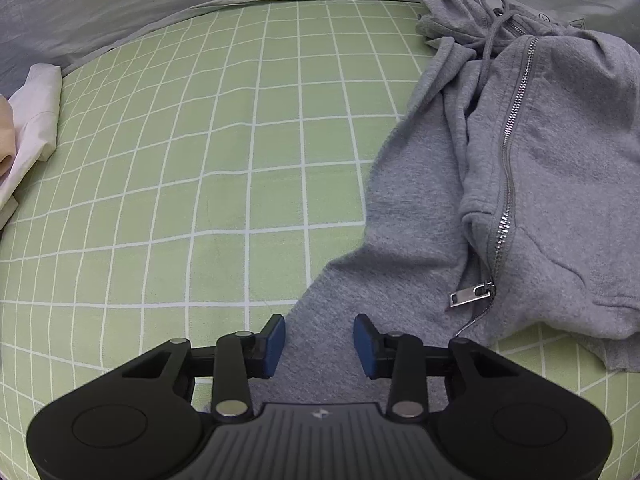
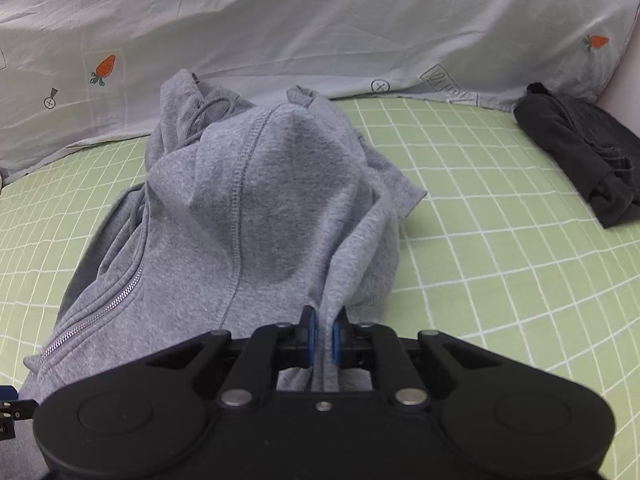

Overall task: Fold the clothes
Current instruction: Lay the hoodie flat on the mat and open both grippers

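Left wrist view: a grey zip hoodie is seen spread crumpled over a green checked bed sheet, from 12 o'clock round to 4 o'clock of the frame; one sleeve is run down toward 6 o'clock.
Left gripper: the fingers are held wide apart over the sleeve end; nothing is gripped.
Right wrist view: the hoodie is seen bunched and lifted into a peak at the centre, its hood and drawcord at 11 o'clock.
Right gripper: the fingers are pinched nearly closed on a fold of the hoodie's grey cloth.
Zip: it is shown partly undone, the puller lying loose at 4 o'clock.
Progress: the hoodie is judged not yet folded; it is neither flat nor squared, and the sleeves and body are left to be laid out and turned in.
Other clothes: a pale folded garment is seen at 9 o'clock, a dark folded one at 2 o'clock in the right view; these are judged done.
Surroundings: a carrot-print bedcover is heaped along 12 o'clock.
Obstruction: the middle of the bed is left bare; only the hoodie's own tangle is in the way.
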`<action>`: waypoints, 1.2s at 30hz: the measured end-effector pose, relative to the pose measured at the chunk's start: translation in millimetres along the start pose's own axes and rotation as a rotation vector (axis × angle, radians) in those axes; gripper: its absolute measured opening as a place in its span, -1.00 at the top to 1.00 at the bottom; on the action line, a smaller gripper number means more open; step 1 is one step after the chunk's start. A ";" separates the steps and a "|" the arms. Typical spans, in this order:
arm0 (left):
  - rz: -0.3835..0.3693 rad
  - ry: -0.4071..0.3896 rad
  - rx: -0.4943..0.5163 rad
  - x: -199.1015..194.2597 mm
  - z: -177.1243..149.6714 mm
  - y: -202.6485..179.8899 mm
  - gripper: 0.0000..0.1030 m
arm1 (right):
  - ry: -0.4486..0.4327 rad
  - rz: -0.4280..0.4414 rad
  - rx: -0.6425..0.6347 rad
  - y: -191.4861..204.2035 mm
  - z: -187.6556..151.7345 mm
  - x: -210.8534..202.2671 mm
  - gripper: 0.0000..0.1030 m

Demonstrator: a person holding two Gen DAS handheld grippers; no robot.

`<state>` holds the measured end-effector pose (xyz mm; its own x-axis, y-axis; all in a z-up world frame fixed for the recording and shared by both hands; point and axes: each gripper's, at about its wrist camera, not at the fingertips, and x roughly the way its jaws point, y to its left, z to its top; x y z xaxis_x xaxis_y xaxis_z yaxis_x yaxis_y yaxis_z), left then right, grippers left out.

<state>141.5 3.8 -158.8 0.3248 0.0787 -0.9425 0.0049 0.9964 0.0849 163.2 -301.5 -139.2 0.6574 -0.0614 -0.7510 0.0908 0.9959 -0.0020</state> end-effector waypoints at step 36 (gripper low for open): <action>0.144 -0.041 -0.078 4.7 -22.7 26.6 1.00 | 0.006 -0.263 0.117 -56.5 -22.8 -45.6 -0.73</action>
<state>121.7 31.4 -168.3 0.3552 0.2210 -0.9083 -0.1172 0.9745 0.1913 111.0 -353.4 -119.9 0.5952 -0.3160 -0.7388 0.3435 0.9312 -0.1216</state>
